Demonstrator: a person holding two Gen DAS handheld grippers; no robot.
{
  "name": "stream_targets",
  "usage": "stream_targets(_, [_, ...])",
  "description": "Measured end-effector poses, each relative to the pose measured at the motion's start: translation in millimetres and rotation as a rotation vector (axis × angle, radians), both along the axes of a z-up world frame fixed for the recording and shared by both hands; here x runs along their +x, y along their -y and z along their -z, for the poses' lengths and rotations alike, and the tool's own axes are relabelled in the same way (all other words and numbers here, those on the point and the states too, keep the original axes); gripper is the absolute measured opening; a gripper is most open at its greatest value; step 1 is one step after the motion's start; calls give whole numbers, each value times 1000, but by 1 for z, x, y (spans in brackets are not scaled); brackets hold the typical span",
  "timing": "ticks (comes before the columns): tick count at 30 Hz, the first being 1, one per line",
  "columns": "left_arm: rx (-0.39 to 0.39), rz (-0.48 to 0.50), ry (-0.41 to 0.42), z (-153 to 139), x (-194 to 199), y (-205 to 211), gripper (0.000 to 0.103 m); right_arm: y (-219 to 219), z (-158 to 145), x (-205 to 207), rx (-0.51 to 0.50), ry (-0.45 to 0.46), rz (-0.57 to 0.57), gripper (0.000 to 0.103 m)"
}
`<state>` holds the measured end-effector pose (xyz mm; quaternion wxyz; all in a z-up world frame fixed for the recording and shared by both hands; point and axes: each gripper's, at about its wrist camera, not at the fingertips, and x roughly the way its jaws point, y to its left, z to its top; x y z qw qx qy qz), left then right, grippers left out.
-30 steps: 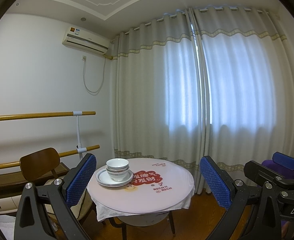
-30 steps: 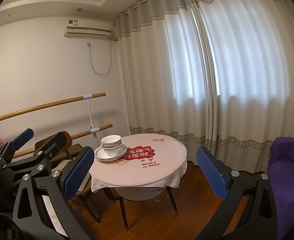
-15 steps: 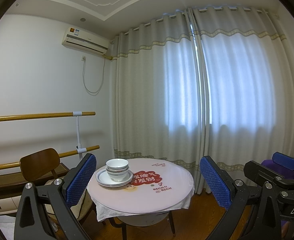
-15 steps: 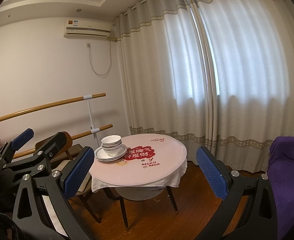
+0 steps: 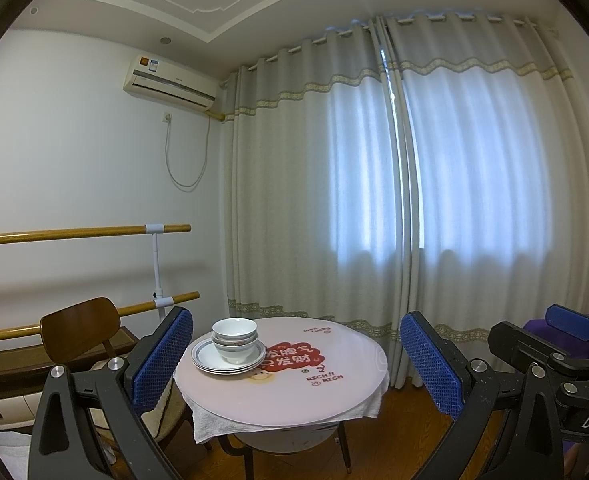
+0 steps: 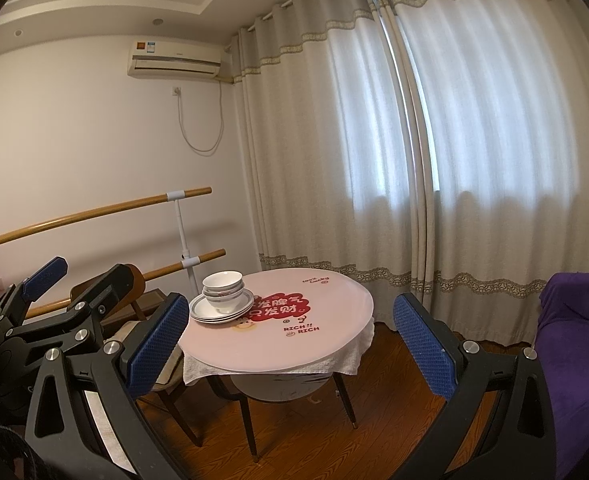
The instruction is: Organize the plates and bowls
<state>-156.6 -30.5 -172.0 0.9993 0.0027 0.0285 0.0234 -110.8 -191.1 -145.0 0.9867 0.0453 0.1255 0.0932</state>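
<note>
A stack of white bowls (image 5: 234, 340) sits on a stack of white plates (image 5: 214, 360) at the left side of a round pink table (image 5: 294, 392). The bowls (image 6: 222, 292), plates (image 6: 210, 312) and table (image 6: 294, 344) also show in the right wrist view. My left gripper (image 5: 294, 356) is open and empty, well back from the table. My right gripper (image 6: 290, 340) is open and empty, also well back. The right gripper's side shows at the right edge of the left wrist view (image 5: 566, 340). The left gripper shows at the left of the right wrist view (image 6: 54, 304).
A wooden chair (image 5: 78, 328) stands left of the table. Wooden ballet bars (image 5: 82, 232) run along the left wall. Curtains (image 5: 414, 200) hang behind the table. A purple covered seat (image 6: 574, 340) is at the right. The floor (image 6: 294, 432) is wood.
</note>
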Motion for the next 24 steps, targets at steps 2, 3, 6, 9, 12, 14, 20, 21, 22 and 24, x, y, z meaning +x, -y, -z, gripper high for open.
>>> stream_targets(2, [2,-1,0,1,-1,0,102,0,0,0,0,-1,1,103])
stream_targets(3, [2,0,0,1,0,0,102,0,1,0,0,-1,1,103])
stream_targets(6, [1,0,1,1,0,0,102,0,0,0,-1,-1,2,103])
stream_targets(9, [1,0,2,1,-1,0,102,0,1,0,0,-1,1,103])
stream_targets(12, [2,1,3,0,-1,-1,102,-1,1,-1,-1,1,4,103])
stream_targets(14, [3,0,2,0,-1,-1,102,-2,2,-1,-1,1,5,103])
stream_targets(20, [2,0,3,0,-1,-1,102,-3,2,-1,-2,1,5,103])
stream_targets(21, [2,1,3,0,-1,-1,102,-3,2,-1,-1,1,5,103])
stream_targets(22, [2,1,3,0,-1,-1,102,-3,2,-1,-1,1,5,103])
stream_targets(24, [3,-1,3,0,-1,-1,102,-3,2,-1,-1,1,6,103])
